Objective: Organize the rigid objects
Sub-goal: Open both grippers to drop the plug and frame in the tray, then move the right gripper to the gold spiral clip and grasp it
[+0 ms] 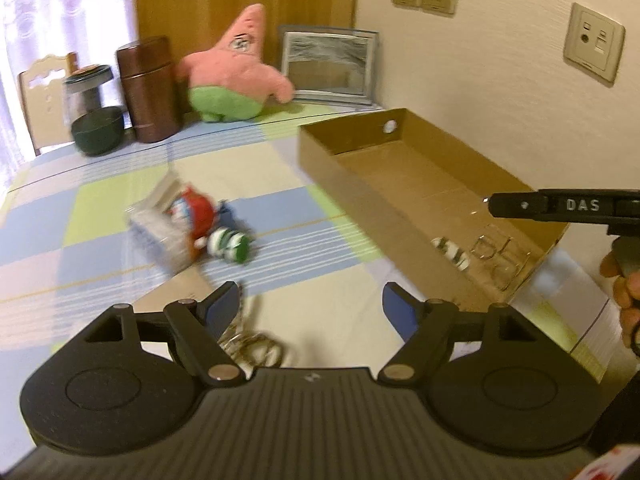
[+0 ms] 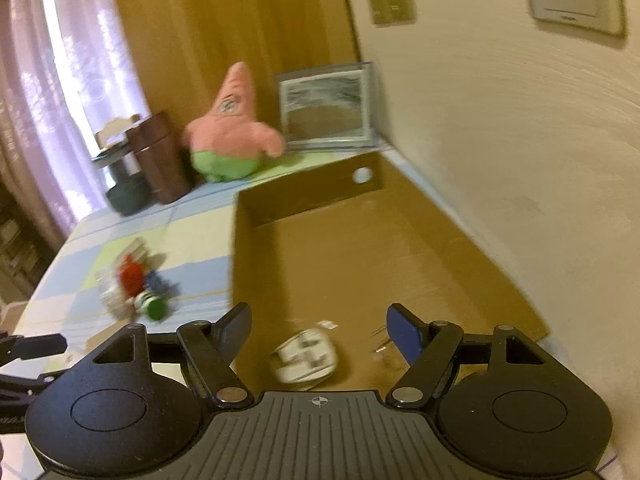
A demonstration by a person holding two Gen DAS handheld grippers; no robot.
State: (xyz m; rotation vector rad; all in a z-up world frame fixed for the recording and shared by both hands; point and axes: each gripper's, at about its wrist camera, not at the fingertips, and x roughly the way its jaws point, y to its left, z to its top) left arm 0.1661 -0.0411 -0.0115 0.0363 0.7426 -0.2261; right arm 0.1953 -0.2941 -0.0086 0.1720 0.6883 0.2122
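— Two tools are up over the worktop (image 1: 280, 184), and both have their fingers spread wide with nothing between them. Can you see the left tool (image 1: 310, 306) from there?

— Yes. It hangs above the checked cloth, and a bunch of metal rings or keys (image 1: 250, 346) lies just under its left finger; too blurred to name better. Ahead of it sits a small heap: a clear plastic packet (image 1: 160, 232), something red (image 1: 200, 212), and a green-and-white striped bottle (image 1: 232, 245) lying on its side, all touching.

— And the cardboard box (image 2: 400, 240)?

— Open, shallow, lying along the wall on the right of the worktop. The right tool (image 2: 318, 330) is over its near end. Below it, on the box floor, rests a white plug adapter (image 2: 306, 360), and just beside that some thin wire clips (image 1: 496, 252), hard to make out.

— From the left tool's side I also see the right tool's black arm (image 1: 560, 206) reaching in over the box, marked DAS.

— At the far end of the worktop stand a pink star plush (image 1: 232, 68), a brown canister (image 1: 148, 88), a dark pot with a glass jar (image 1: 94, 116), and a silver picture frame (image 1: 328, 66) against the wall.
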